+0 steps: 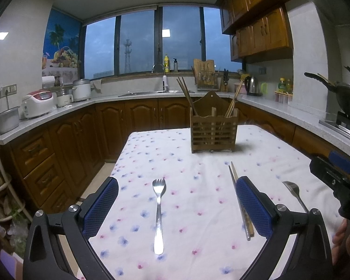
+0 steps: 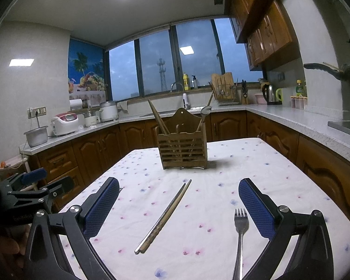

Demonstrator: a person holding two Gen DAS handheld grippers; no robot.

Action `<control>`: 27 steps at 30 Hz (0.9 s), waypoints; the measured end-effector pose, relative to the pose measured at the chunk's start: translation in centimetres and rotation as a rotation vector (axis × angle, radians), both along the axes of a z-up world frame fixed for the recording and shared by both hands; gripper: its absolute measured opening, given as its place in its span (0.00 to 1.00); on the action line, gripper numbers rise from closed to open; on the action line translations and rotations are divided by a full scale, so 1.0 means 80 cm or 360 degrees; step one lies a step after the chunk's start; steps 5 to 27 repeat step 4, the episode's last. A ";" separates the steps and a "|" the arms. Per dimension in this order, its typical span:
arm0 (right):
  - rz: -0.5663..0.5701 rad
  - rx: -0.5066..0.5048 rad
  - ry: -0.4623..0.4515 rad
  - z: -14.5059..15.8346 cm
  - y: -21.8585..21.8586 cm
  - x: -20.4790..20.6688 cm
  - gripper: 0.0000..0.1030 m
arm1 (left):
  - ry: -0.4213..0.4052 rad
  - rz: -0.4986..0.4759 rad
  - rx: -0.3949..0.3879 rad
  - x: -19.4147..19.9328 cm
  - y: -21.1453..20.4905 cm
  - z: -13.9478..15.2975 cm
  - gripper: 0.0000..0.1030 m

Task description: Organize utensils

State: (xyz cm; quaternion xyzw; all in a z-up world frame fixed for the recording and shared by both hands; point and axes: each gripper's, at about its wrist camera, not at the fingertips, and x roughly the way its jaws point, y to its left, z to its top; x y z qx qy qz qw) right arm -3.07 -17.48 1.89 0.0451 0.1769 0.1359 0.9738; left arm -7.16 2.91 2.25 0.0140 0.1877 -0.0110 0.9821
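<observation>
Left gripper [image 1: 176,206]: jaws spread wide, nothing held. A fork [image 1: 158,214] lies flat on the desk [image 1: 198,163] between them, handle nearest the camera, tines pointing away.

Right gripper [image 2: 179,208]: jaws equally wide, empty. A pair of chopsticks [image 2: 163,217] lies diagonally between them; a second fork [image 2: 240,233] lies just inside the right-hand jaw.

The wooden utensil holder [image 2: 183,149] stands upright well beyond both sets of jaws and already contains chopsticks and what appears to be a spoon.

Assessment: no pickup has begun.

Recommended practice:
- Lower either gripper squarely over its item.
- Close across the narrow handle near mid-length; thin flat metal may slip or pivot.
- Grasp the chopsticks as a pair, keeping clear of the fork beside them.
</observation>
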 end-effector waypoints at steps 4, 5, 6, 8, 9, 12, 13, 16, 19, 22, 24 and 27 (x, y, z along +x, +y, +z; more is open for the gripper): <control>0.0002 0.0008 0.0016 -0.002 0.005 0.003 1.00 | 0.0006 -0.0009 -0.0007 0.004 -0.002 0.002 0.99; 0.0002 0.0008 0.0016 -0.002 0.005 0.003 1.00 | 0.0006 -0.0009 -0.0007 0.004 -0.002 0.002 0.99; 0.0002 0.0008 0.0016 -0.002 0.005 0.003 1.00 | 0.0006 -0.0009 -0.0007 0.004 -0.002 0.002 0.99; 0.0002 0.0008 0.0016 -0.002 0.005 0.003 1.00 | 0.0006 -0.0009 -0.0007 0.004 -0.002 0.002 0.99; 0.0002 0.0008 0.0016 -0.002 0.005 0.003 1.00 | 0.0006 -0.0009 -0.0007 0.004 -0.002 0.002 0.99; 0.0002 0.0008 0.0016 -0.002 0.005 0.003 1.00 | 0.0006 -0.0009 -0.0007 0.004 -0.002 0.002 0.99; 0.0002 0.0008 0.0016 -0.002 0.005 0.003 1.00 | 0.0006 -0.0009 -0.0007 0.004 -0.002 0.002 0.99; 0.0002 0.0008 0.0016 -0.002 0.005 0.003 1.00 | 0.0006 -0.0009 -0.0007 0.004 -0.002 0.002 0.99; 0.0002 0.0008 0.0016 -0.002 0.005 0.003 1.00 | 0.0006 -0.0009 -0.0007 0.004 -0.002 0.002 0.99; 0.0002 0.0008 0.0016 -0.002 0.005 0.003 1.00 | 0.0006 -0.0009 -0.0007 0.004 -0.002 0.002 0.99; 0.0002 0.0008 0.0016 -0.002 0.005 0.003 1.00 | 0.0006 -0.0009 -0.0007 0.004 -0.002 0.002 0.99; 0.0002 0.0008 0.0016 -0.002 0.005 0.003 1.00 | 0.0006 -0.0009 -0.0007 0.004 -0.002 0.002 0.99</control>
